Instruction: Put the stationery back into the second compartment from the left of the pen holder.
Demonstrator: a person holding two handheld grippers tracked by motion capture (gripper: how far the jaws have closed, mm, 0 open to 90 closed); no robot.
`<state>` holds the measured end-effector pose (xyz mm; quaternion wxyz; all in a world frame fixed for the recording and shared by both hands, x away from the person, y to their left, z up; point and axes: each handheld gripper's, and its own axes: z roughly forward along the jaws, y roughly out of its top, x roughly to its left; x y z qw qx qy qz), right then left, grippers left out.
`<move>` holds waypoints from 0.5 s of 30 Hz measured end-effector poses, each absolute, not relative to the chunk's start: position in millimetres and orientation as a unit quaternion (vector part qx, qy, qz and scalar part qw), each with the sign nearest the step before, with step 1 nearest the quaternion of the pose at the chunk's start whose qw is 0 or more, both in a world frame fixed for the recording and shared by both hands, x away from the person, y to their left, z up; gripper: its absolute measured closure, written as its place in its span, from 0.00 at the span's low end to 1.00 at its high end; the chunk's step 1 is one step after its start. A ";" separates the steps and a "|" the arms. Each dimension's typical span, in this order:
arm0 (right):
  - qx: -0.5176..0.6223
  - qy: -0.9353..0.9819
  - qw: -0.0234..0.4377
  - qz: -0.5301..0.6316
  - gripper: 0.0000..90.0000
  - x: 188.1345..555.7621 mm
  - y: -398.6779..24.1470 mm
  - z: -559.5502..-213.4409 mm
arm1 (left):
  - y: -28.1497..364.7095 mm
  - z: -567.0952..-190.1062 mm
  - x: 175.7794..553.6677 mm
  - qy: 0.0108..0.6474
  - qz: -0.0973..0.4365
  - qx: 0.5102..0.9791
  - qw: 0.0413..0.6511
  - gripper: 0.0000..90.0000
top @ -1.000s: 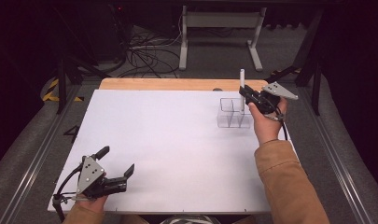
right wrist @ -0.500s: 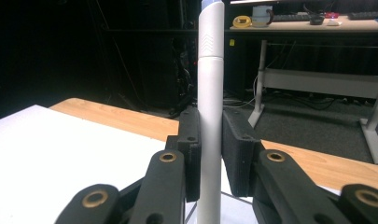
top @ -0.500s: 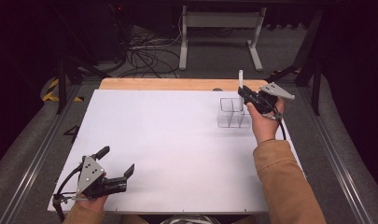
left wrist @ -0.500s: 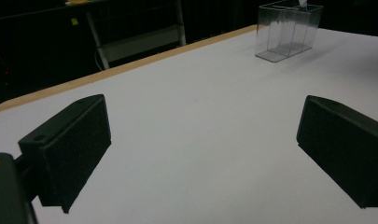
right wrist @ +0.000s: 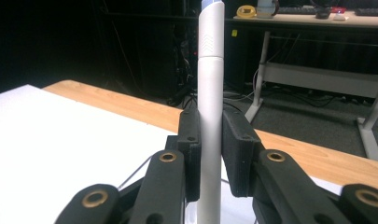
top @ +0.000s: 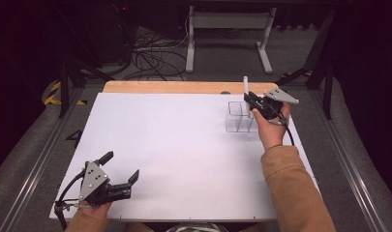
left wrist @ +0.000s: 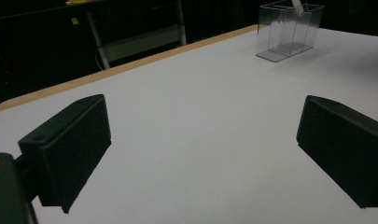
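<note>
Little had changed across the last second — the right gripper [top: 252, 101] stayed clamped on the white pen [right wrist: 210, 107], its jaws pressed flat against the barrel from both sides, the pen upright. Against the earlier high views the hand had eased only slightly, keeping the pen's lower end at the far compartments of the clear plastic organizer [top: 238, 117] near the table's [top: 184, 145] far right corner; from the left gripper view the pen's tip appeared to dip into the top of the organizer [left wrist: 289, 30]. The left gripper [top: 120, 170] had not shifted — it rested at the near left edge of the table, jaws wide apart with nothing between them. Judged from this, the placing seemed near its end: the pen was lined up over a compartment, not yet let go.
</note>
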<state>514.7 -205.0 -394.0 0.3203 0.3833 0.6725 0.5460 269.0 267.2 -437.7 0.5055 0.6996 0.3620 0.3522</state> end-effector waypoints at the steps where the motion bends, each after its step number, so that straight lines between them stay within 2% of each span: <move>1: 0.384 0.673 0.319 0.545 0.87 514.7 -205.0 -395.1 | 267.2 -437.7 268.9 0.362 0.352 0.700 0.505 0.04; 15: 0.393 0.690 0.305 0.526 0.87 512.8 -208.3 -408.8 | 266.7 -437.8 270.4 0.362 0.350 0.700 0.507 0.04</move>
